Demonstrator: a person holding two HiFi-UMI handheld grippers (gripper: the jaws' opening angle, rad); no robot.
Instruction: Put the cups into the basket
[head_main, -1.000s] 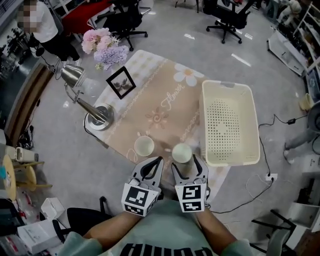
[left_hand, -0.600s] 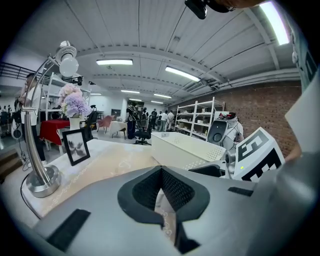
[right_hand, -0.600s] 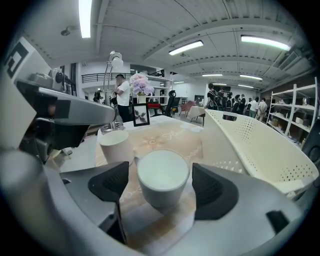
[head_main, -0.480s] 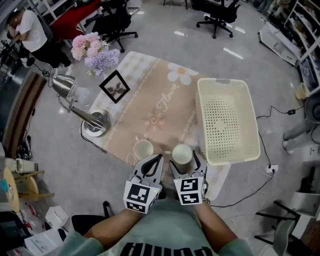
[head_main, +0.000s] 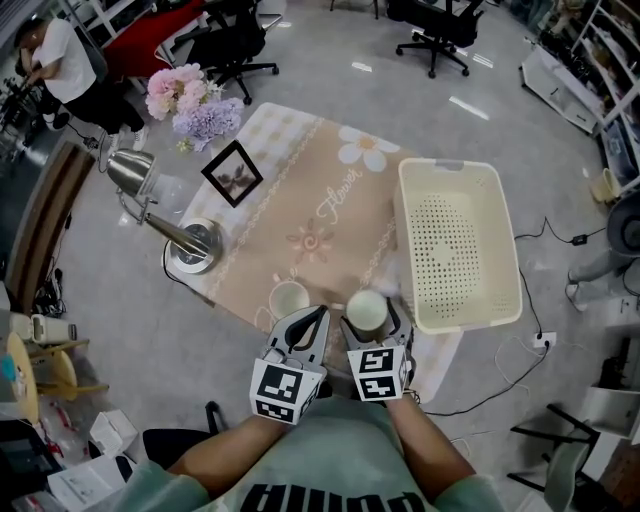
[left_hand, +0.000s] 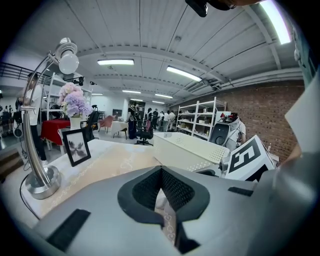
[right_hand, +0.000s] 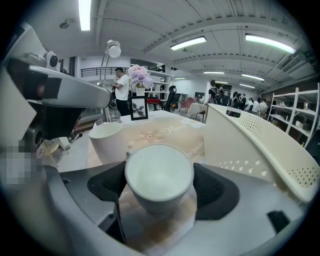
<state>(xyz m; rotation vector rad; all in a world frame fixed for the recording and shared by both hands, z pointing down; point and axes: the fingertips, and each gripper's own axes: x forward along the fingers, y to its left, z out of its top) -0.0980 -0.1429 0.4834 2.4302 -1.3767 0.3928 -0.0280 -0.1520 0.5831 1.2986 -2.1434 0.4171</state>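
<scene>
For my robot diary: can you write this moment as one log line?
right gripper: jaws just opened, cup between, not gripped | left gripper: shut, empty | basket: empty

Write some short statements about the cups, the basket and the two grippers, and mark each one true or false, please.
1. Both cups already lie in the basket. False: the right-hand cup and the left-hand cup stand on the table; the basket holds nothing.
2. The right-hand cup stands between the jaws of the right gripper. True; those jaws are apart and have just been opening.
3. The left gripper holds the left-hand cup. False: its jaws are together with nothing between them.
4. In the head view, the basket lies to the right of both cups. True.
</scene>
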